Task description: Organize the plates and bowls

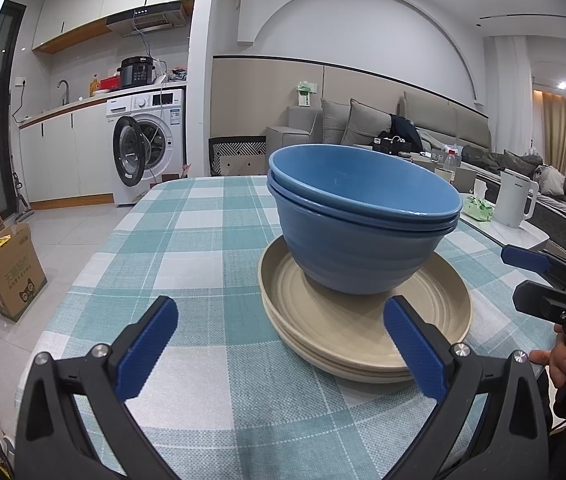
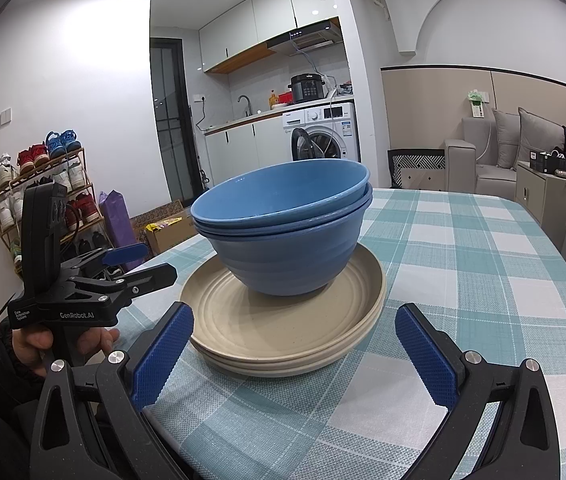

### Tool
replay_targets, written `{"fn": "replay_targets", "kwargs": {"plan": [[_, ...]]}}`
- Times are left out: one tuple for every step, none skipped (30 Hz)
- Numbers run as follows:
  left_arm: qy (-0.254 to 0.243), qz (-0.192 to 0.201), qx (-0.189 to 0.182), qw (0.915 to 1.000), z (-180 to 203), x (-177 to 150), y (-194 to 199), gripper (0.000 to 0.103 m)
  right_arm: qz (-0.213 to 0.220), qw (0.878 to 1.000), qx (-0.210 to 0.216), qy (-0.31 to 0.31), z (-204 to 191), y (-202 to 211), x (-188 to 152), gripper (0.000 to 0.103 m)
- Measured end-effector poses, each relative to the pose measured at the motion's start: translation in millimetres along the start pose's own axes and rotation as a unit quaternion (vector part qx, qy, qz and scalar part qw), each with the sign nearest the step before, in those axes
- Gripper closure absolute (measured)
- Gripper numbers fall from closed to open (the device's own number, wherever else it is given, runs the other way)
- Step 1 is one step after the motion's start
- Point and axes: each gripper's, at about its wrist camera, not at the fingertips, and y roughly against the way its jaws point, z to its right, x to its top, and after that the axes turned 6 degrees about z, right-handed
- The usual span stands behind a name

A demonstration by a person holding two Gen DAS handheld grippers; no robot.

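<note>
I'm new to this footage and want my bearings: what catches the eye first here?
Two nested blue bowls sit on a stack of beige plates in the middle of a teal-and-white checked tablecloth. The left gripper and right gripper both stand open just in front of the stack, touching nothing.

The nested bowls (image 1: 363, 216) were blue, the stacked plates (image 1: 367, 320) beneath them beige. The tablecloth (image 1: 203, 248) showed a teal-and-white check. At six o'clock, both grippers' pads (image 2: 163, 356) were blue on black frames.
</note>
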Motion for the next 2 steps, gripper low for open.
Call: {"fn": "replay_targets", "kwargs": {"plan": [[-0.001, 0.0, -0.001, 1.0, 0.6, -0.3, -0.1, 0.0, 0.0, 1.0, 0.0, 0.0, -0.1, -0.1, 0.5, 0.0], [-0.002, 0.0, 0.0, 1.0, 1.2, -0.4, 0.0, 0.0, 0.0, 1.0, 0.0, 0.0, 0.0, 0.0, 0.1, 0.0]]}}
